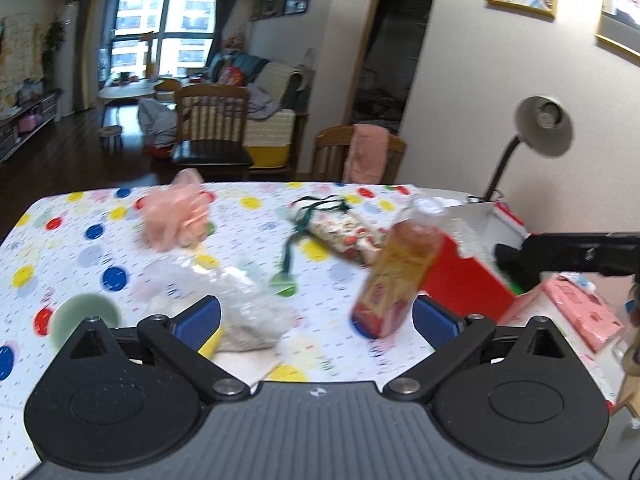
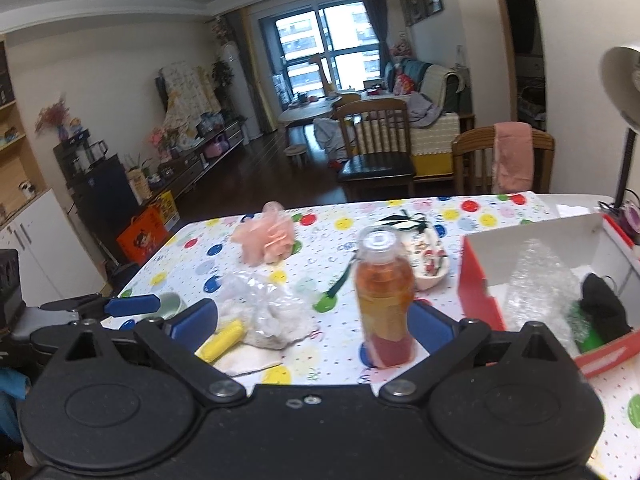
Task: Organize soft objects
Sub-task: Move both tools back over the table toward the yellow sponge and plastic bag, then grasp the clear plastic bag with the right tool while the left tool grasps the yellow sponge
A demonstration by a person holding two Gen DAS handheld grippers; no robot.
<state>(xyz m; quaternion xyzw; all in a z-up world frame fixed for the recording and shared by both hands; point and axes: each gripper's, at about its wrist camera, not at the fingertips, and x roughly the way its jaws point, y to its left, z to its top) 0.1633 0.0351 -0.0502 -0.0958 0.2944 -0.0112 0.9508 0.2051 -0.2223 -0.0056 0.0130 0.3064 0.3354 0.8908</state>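
Hovering above the near edge of the polka-dot desk (image 2: 472, 208), the left claw (image 1: 316, 320) and the right claw (image 2: 314, 322) both stand wide open with nothing between their blue pads. The right view alone shows the inside of the red-and-white box (image 2: 480, 292) at the desk's right, holding bubble wrap (image 2: 536, 284) and a dark item; it also shows the left claw's finger entering from the left. The left view alone shows a pink packet (image 1: 580, 308) beside the box. An orange bottle (image 2: 384, 296) stands upright, long axis vertical; in the left view it appears tilted and blurred. A pink mesh puff (image 2: 268, 240) lies far back. A clear plastic bag (image 2: 264, 312) lies crumpled nearby, a yellow roll (image 2: 222, 342) beside it pointing diagonally. A patterned pouch (image 2: 428, 260) lies with its green ribbon trailing toward the viewer.
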